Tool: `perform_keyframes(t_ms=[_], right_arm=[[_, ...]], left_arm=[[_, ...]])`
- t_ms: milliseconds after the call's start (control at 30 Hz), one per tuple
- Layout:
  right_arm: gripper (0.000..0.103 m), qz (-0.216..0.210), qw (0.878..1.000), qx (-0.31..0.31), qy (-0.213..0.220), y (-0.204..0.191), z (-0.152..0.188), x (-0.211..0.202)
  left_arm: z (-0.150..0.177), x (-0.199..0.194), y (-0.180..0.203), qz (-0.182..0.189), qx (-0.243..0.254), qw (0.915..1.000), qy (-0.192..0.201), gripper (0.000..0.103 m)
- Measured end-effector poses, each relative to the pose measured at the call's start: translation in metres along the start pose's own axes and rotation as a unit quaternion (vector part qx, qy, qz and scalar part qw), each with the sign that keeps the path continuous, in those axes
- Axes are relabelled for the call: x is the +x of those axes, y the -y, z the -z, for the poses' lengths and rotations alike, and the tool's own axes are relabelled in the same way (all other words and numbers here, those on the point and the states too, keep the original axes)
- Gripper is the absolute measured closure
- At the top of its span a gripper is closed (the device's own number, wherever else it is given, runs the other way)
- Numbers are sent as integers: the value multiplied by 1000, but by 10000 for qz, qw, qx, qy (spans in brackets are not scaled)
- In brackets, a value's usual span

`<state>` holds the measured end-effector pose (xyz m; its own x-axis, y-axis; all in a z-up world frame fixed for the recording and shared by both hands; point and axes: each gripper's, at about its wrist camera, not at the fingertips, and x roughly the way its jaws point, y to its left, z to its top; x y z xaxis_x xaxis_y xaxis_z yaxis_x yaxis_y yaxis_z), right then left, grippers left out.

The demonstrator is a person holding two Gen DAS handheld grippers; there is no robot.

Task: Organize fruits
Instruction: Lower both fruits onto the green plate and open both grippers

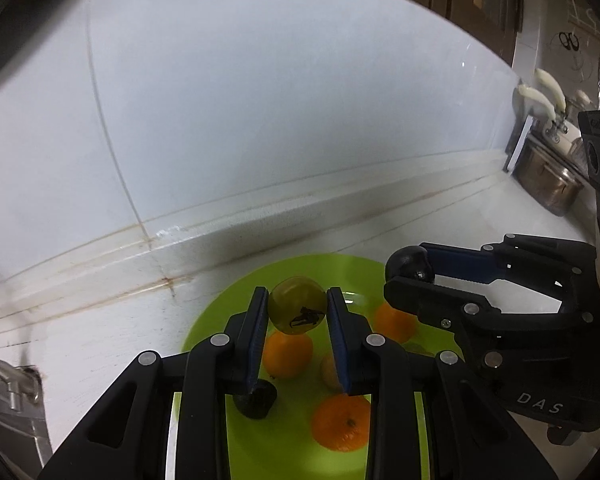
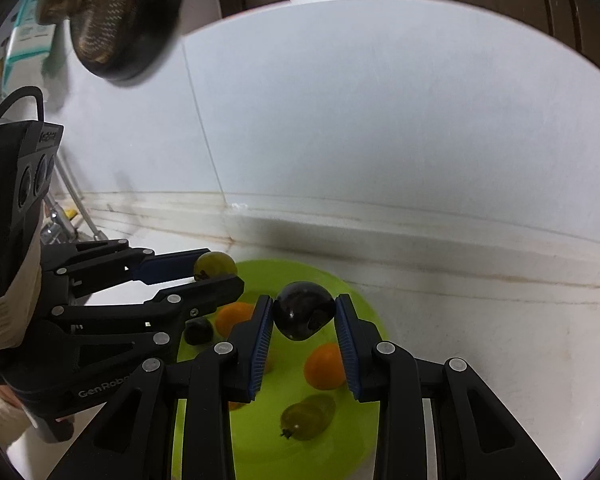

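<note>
Two hand-held grippers are hovering side by side over a lime-green plate (image 1: 220, 308) sitting on a white counter (image 1: 100, 320) against a white tiled wall (image 1: 260, 100).

On the left, the left gripper (image 1: 298, 312) is clamping a green grape (image 1: 297, 310) between its blue pads, holding it in the air above the plate. In the right wrist view the same left gripper (image 2: 216, 272) is reaching in from the left edge with the green grape (image 2: 215, 265) at its tips, over the plate's far left rim.

Lying on the plate below are three small oranges (image 1: 288, 354), another green grape (image 2: 303, 420) and a dark grape (image 2: 198, 331).

On the right, the right gripper (image 2: 304, 314) is pinching a dark purple grape (image 2: 304, 311) between its pads, also above the plate (image 2: 360, 312). From the left wrist view the right gripper (image 1: 410, 270) is coming in from the right edge, the dark grape (image 1: 408, 264) showing at its fingertips.

The step appears to be setting both grapes onto the plate. To do it well, each gripper is best lowered until its grape is just above a bare patch of plate, clear of the oranges, before the pads are eased apart slowly. Grapes are round and likely to roll, so a release from height could send one off the rim. Keeping the two grippers apart should avoid a knock.
</note>
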<state>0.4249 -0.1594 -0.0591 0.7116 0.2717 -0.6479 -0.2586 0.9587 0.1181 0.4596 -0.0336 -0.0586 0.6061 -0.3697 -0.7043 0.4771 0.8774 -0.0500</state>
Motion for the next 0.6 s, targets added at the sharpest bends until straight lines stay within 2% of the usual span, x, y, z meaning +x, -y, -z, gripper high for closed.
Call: perform_keyframes(t_ms=[400, 533, 600], right_arm=[[70, -56, 9997, 157, -177, 11, 5, 21], [70, -36, 9997, 154, -176, 9, 4, 22], [69, 15, 9998, 158, -153, 9, 3, 20]], left_arm=[[-2, 23, 3, 25, 182, 9996, -209, 73], [-2, 20, 3, -79, 229, 9995, -188, 62], [0, 16, 3, -161, 216, 9995, -173, 61]])
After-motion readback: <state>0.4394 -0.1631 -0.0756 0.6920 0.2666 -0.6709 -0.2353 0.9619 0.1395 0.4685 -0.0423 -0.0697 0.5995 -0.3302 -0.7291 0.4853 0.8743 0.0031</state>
